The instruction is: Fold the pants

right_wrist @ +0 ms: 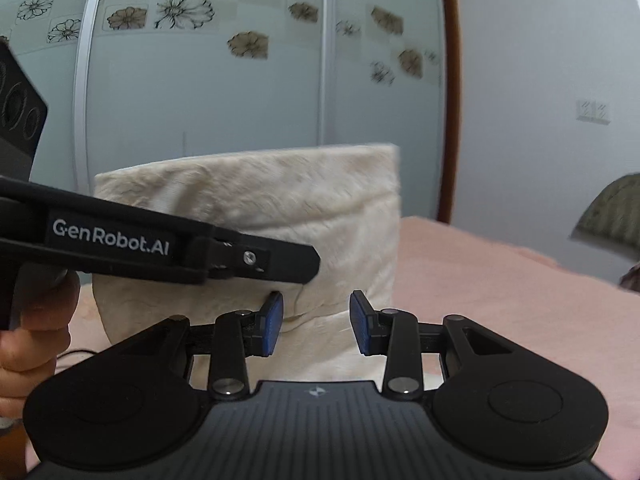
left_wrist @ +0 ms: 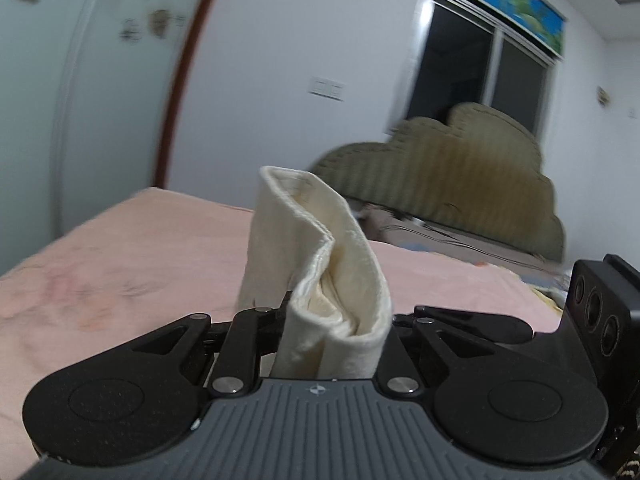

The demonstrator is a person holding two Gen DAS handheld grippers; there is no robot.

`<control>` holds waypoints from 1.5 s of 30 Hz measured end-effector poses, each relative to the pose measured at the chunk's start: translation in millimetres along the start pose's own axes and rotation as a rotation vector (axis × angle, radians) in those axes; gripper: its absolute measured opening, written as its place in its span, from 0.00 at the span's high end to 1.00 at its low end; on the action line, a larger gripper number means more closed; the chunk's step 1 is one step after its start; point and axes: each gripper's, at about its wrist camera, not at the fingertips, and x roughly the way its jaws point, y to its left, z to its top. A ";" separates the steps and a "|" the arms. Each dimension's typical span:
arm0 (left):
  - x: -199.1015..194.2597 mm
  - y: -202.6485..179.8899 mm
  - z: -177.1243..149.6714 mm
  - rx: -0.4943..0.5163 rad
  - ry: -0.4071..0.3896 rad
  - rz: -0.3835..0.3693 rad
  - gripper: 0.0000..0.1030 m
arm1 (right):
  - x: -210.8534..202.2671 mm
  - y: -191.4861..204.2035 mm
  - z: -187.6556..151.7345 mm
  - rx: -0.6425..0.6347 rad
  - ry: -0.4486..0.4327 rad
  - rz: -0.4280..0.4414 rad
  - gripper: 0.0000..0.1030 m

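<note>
The cream pants (left_wrist: 320, 264) are bunched into a folded wad that stands up between the fingers of my left gripper (left_wrist: 336, 332), which is shut on them above the pink bedspread (left_wrist: 132, 264). In the right wrist view the same pants (right_wrist: 280, 208) hang as a broad cream panel in front of me. The left gripper (right_wrist: 304, 264) reaches in from the left and pinches the cloth. My right gripper (right_wrist: 316, 320) is open just below the pants' lower edge, its blue pads (right_wrist: 273, 326) apart and empty.
A bed with the pink cover (right_wrist: 500, 300) fills the foreground. An olive padded headboard (left_wrist: 460, 184) stands at the back right under a dark window (left_wrist: 480, 72). A frosted flower-print wardrobe door (right_wrist: 240, 80) stands behind the bed. The person's hand (right_wrist: 36, 320) shows at the left.
</note>
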 end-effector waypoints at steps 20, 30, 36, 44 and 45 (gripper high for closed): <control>86.4 -179.8 -95.5 0.255 0.154 -0.227 0.80 | -125.7 -93.4 -89.7 0.152 0.091 -0.263 0.65; 99.8 -186.9 -118.1 0.267 0.194 -0.241 0.79 | -135.9 -100.6 -117.8 0.198 0.129 -0.306 0.65; 110.5 -194.7 -125.1 0.288 0.232 -0.276 0.73 | -142.0 -101.7 -124.7 0.224 0.160 -0.330 0.65; 131.2 -195.1 -143.8 0.318 0.327 -0.276 0.68 | -175.1 -102.6 -139.2 0.279 0.287 -0.422 0.56; 130.7 -195.4 -144.7 0.320 0.330 -0.290 0.59 | -182.9 -103.7 -138.6 0.293 0.291 -0.454 0.56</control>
